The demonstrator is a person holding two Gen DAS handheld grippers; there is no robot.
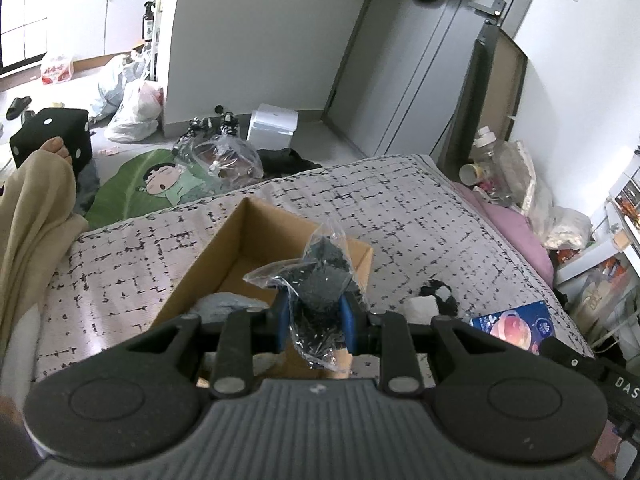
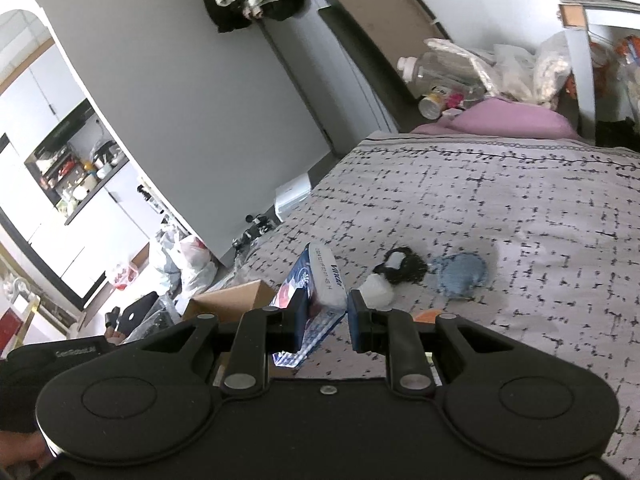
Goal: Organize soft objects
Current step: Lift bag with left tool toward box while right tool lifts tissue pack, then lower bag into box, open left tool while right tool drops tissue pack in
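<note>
My left gripper [image 1: 316,305] is shut on a clear plastic bag [image 1: 322,280] with dark fabric inside, held over the open cardboard box [image 1: 256,224] on the bed. A pale blue-grey soft item [image 1: 224,303] lies in the box's near corner. My right gripper [image 2: 328,316] is shut on a blue tissue pack [image 2: 325,280], which tilts up on edge between the fingers; the same tissue pack [image 1: 516,324] shows in the left wrist view. Beyond it on the cover lie a black-and-white soft item [image 2: 402,266] and a light blue cloth [image 2: 460,274].
The patterned bed cover [image 2: 520,220] stretches to the right, ending at a pink pillow [image 2: 512,120] with bottles and bags behind. A person's beige-trousered leg [image 1: 36,208] is at the left. On the floor beyond the bed's edge lie a green cartoon mat [image 1: 140,184] and plastic bags.
</note>
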